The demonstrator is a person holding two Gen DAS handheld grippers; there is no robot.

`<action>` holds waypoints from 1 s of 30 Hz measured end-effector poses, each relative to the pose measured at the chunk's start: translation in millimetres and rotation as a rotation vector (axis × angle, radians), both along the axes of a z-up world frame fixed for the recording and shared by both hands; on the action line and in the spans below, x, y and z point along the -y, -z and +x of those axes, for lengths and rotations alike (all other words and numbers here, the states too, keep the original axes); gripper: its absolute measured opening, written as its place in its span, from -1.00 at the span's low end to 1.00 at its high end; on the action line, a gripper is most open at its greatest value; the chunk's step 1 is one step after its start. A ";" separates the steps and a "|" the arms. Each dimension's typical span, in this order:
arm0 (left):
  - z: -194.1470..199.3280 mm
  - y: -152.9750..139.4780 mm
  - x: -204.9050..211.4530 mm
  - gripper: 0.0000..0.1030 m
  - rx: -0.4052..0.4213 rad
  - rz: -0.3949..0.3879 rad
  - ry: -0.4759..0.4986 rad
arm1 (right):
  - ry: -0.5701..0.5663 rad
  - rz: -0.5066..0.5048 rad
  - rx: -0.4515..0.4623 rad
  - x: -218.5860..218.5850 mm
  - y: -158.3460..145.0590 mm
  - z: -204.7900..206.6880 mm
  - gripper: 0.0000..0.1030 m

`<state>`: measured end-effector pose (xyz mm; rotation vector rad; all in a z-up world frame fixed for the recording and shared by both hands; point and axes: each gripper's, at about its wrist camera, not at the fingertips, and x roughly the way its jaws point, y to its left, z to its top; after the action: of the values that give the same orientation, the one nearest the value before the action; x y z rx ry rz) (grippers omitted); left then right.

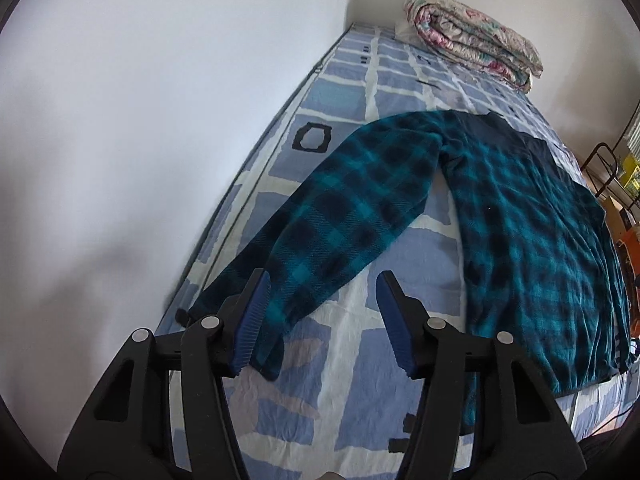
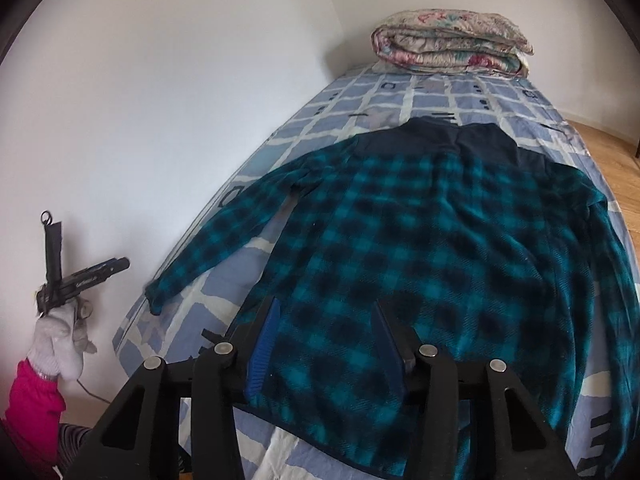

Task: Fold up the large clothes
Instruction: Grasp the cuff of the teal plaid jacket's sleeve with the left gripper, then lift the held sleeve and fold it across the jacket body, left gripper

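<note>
A teal and black plaid fleece shirt [image 2: 440, 248] lies spread flat on the bed [image 2: 472, 100], its dark collar at the far end. Its left sleeve [image 1: 340, 208] stretches toward the wall, with the cuff [image 1: 276, 344] nearest me. My left gripper [image 1: 324, 276] hovers over that cuff with its jaws apart; the cuff lies under the left blue pad [image 1: 252, 320]. The right wrist view shows this gripper [image 2: 120, 264] in a white-gloved hand [image 2: 60, 344]. My right gripper [image 2: 326, 304] hangs over the shirt's bottom hem [image 2: 320, 436], jaws apart, plaid cloth showing between the fingers.
A folded floral quilt [image 2: 452, 44] sits at the far end of the bed. A white wall [image 1: 160, 120] runs along the bed's left side. Wooden floor [image 2: 616, 160] lies to the right, with a metal frame [image 1: 604, 172] and an orange thing there.
</note>
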<state>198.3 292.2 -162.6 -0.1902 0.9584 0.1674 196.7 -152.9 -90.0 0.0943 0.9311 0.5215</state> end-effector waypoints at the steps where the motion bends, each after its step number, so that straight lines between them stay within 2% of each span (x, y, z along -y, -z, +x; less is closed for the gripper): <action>1: 10.7 8.1 -6.0 0.10 -0.013 -0.010 -0.007 | -0.002 -0.006 -0.009 -0.8 3.5 3.3 -0.03; 5: 54.8 36.2 -26.8 0.09 -0.053 -0.067 -0.028 | -0.011 0.008 -0.059 -0.7 11.5 12.8 -0.03; 9: 83.7 51.0 -42.2 -0.09 -0.057 -0.093 -0.051 | -0.025 0.007 -0.083 -4.2 21.6 29.0 -0.03; 12: 99.6 58.6 -50.5 -0.32 -0.048 -0.128 -0.047 | -0.037 -0.001 -0.099 -12.5 28.6 40.5 -0.03; 16: 115.1 75.1 -50.2 -0.32 -0.060 -0.161 -0.019 | -0.067 -0.008 -0.116 -26.3 37.0 56.2 -0.04; 18: 123.6 85.0 -47.7 -0.31 -0.084 -0.164 -0.009 | -0.090 -0.010 -0.112 -34.2 38.5 62.2 -0.04; 22: 132.9 99.1 -41.9 -0.33 -0.122 -0.114 -0.007 | -0.123 -0.009 -0.095 -47.4 38.3 73.1 -0.04; 23: 133.7 101.1 -40.9 -0.43 -0.121 -0.111 -0.001 | -0.129 -0.007 -0.092 -50.0 38.1 75.3 -0.04; 24: 133.5 101.9 -40.1 -0.89 -0.115 -0.103 0.006 | -0.134 -0.005 -0.090 -52.5 38.2 77.3 -0.04; 30: 126.5 80.0 -35.8 -0.97 -0.024 -0.058 0.011 | -0.153 -0.023 -0.081 -66.4 43.0 86.4 -0.06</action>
<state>324.8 328.0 -242.6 -0.2372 0.9888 0.1320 283.1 -86.6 -133.0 0.0232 1.0282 0.6523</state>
